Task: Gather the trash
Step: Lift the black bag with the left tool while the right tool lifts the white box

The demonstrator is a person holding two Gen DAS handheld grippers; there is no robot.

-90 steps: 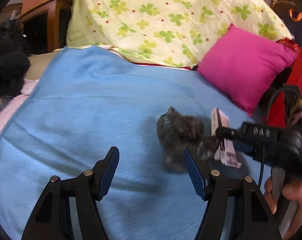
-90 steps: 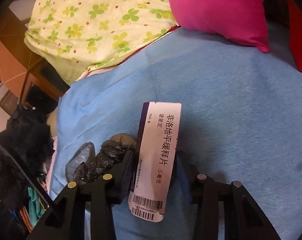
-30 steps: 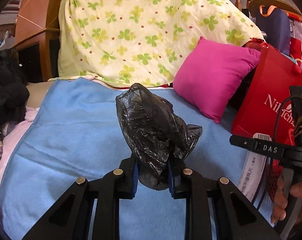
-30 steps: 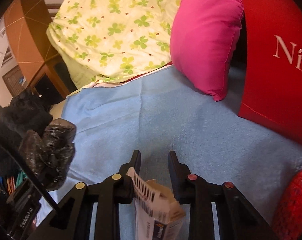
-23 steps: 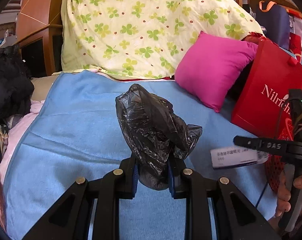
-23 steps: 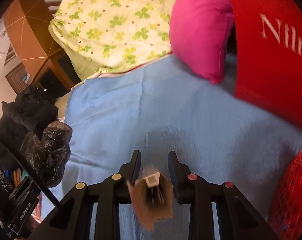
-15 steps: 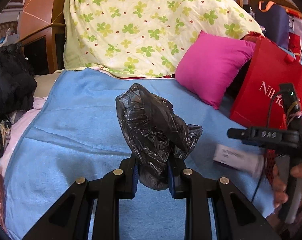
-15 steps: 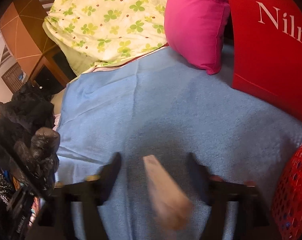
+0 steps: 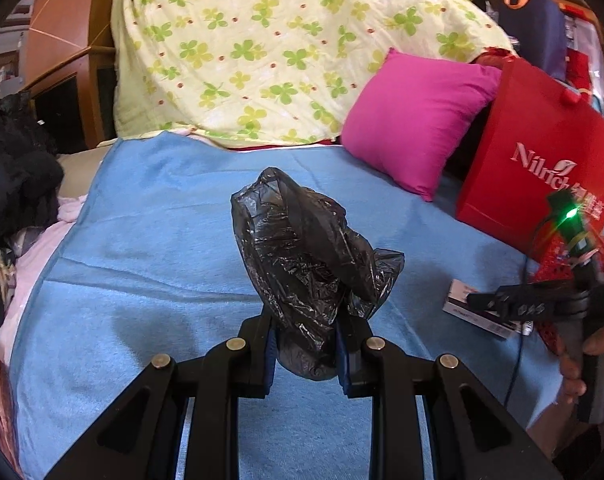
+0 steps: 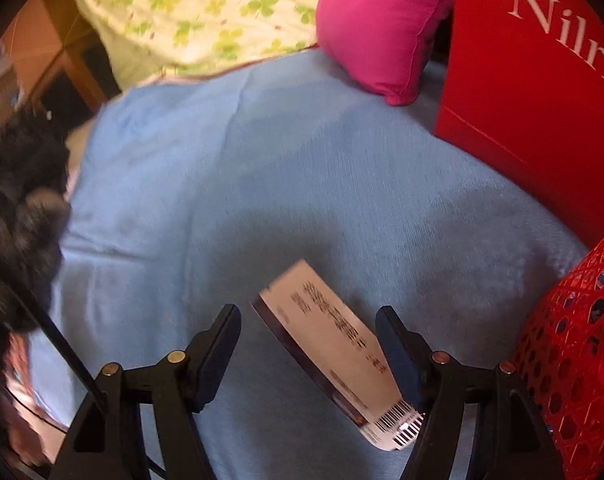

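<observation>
The left tool point(image 9: 306, 342) is clamped on a crumpled black plastic bag point(image 9: 307, 264), which stands up from between the two fingers, lifted clear of the light blue blanket point(image 9: 150, 264) that covers the bed. The right tool point(image 10: 307, 350) has its fingers spread wide apart and grips nothing; a flat white-and-purple cardboard medicine box point(image 10: 333, 356) with a barcode at one end lies slantwise on the blanket between those fingers, its barcode end close to the right-hand finger, though the blur makes it hard to tell whether it touches. From the left wrist view the same box shows near the right edge of the bed, partly hidden behind the right tool. Just beside it, at the bed's edge, is a red plastic mesh basket point(image 10: 573, 360), which looks like the likely place for the rubbish, and a tall red paper shopping bag point(image 9: 537, 168) stands behind it next to a magenta square cushion point(image 9: 417, 120); a yellow quilt with green clover print point(image 9: 286, 48) is heaped at the head of the bed. Judging by this, the task is roughly midway: the bag is in hand but not yet deposited, the box lies loose outside the basket and would need picking up or nudging in, and no other litter shows on the blanket.
</observation>
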